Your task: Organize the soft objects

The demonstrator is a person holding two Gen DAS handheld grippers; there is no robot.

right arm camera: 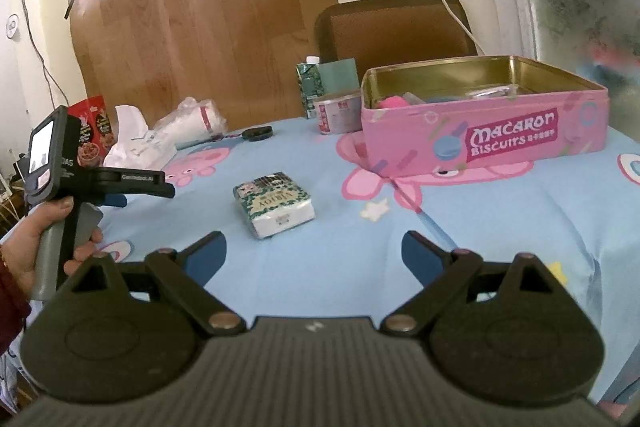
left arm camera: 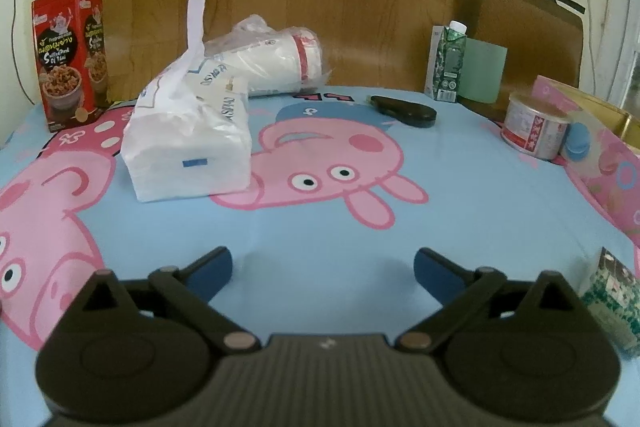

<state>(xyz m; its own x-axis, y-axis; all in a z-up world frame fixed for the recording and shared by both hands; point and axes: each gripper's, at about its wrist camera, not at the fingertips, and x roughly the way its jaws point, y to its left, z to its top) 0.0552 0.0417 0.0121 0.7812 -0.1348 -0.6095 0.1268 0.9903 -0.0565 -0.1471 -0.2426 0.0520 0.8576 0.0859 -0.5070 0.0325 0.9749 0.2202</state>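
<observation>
A white soft tissue pack [left arm camera: 188, 143] lies on the cartoon tablecloth at left, with a tissue sticking up; it also shows far off in the right wrist view [right arm camera: 140, 147]. A small green-and-white pocket tissue pack [right arm camera: 276, 203] lies mid-table, and its corner shows at the right edge of the left wrist view [left arm camera: 612, 303]. An open pink macaron tin [right arm camera: 480, 131] stands at right with items inside. My left gripper [left arm camera: 323, 267] is open and empty, short of the white pack. My right gripper [right arm camera: 314, 253] is open and empty, just short of the pocket pack.
A plastic-wrapped stack of paper cups [left arm camera: 276, 63] lies behind the white pack. A red snack box [left arm camera: 70, 55], a green carton [left arm camera: 446, 63], a black case [left arm camera: 404, 111] and a round tin [left arm camera: 534, 131] stand around. A chair [right arm camera: 392, 27] is behind the table.
</observation>
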